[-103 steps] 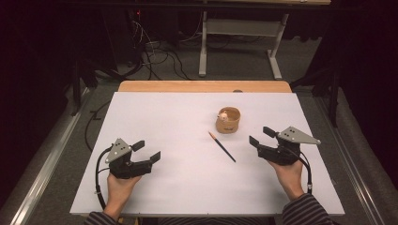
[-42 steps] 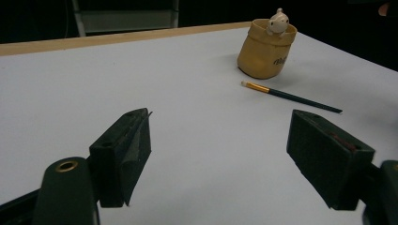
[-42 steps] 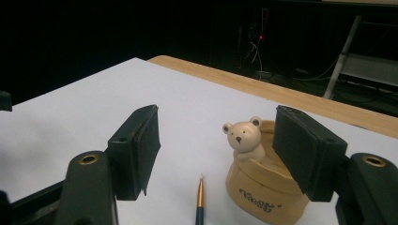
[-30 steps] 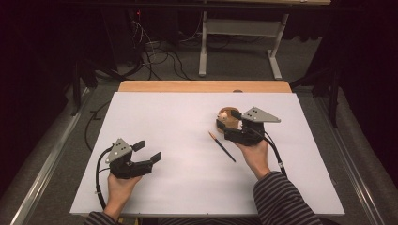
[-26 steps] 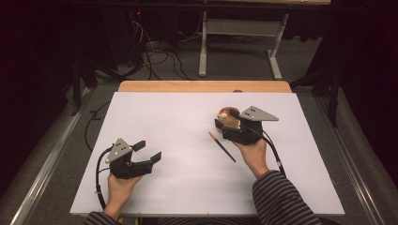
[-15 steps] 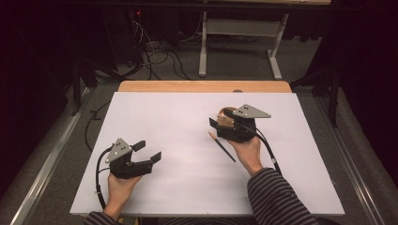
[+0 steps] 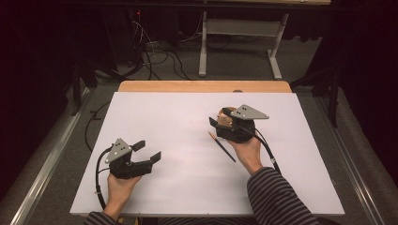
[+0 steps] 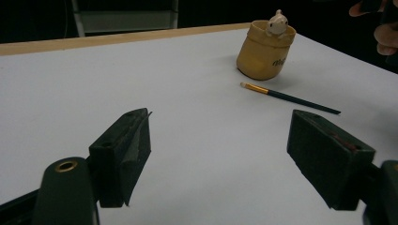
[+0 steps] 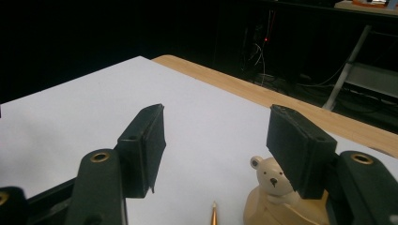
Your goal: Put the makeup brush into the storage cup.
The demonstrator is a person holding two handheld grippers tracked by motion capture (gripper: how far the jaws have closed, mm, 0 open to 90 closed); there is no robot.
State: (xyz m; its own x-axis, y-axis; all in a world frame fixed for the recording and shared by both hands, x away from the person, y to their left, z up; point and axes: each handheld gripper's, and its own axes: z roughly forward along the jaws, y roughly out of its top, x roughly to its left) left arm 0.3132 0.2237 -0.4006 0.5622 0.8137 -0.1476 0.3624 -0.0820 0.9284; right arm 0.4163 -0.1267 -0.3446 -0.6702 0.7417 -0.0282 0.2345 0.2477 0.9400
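A tan pot [image 7: 227, 122] with a small bear figure [image 9: 271, 180] on its rim stands right of the table's middle. My right gripper [image 7: 218, 116] hangs over it, open. Its jaws have just been closing a little. In the right gripper view [image 9: 218, 112] the bear sits low under the right-hand jaw, and bare white table shows between the pads. A thin dark brush [image 7: 224, 149] lies just in front of the pot, with its tip [image 9: 214, 214] toward it. My left gripper [image 7: 149, 150] rests open at the front left, aimed at the pot [image 8: 265, 51] and brush [image 8: 291, 97].
A white sheet [image 7: 178, 122] covers the table, and a wooden strip [image 7: 202, 86] shows along its far edge. Beyond it are desk legs [image 7: 202, 51] and cables [image 7: 155, 47] on the dark floor. A striped sleeve [image 7: 274, 197] enters from the front right.
The right hand came in from the table's right side to the pot, then crept slightly left over it in the last second. The left gripper has stayed put.
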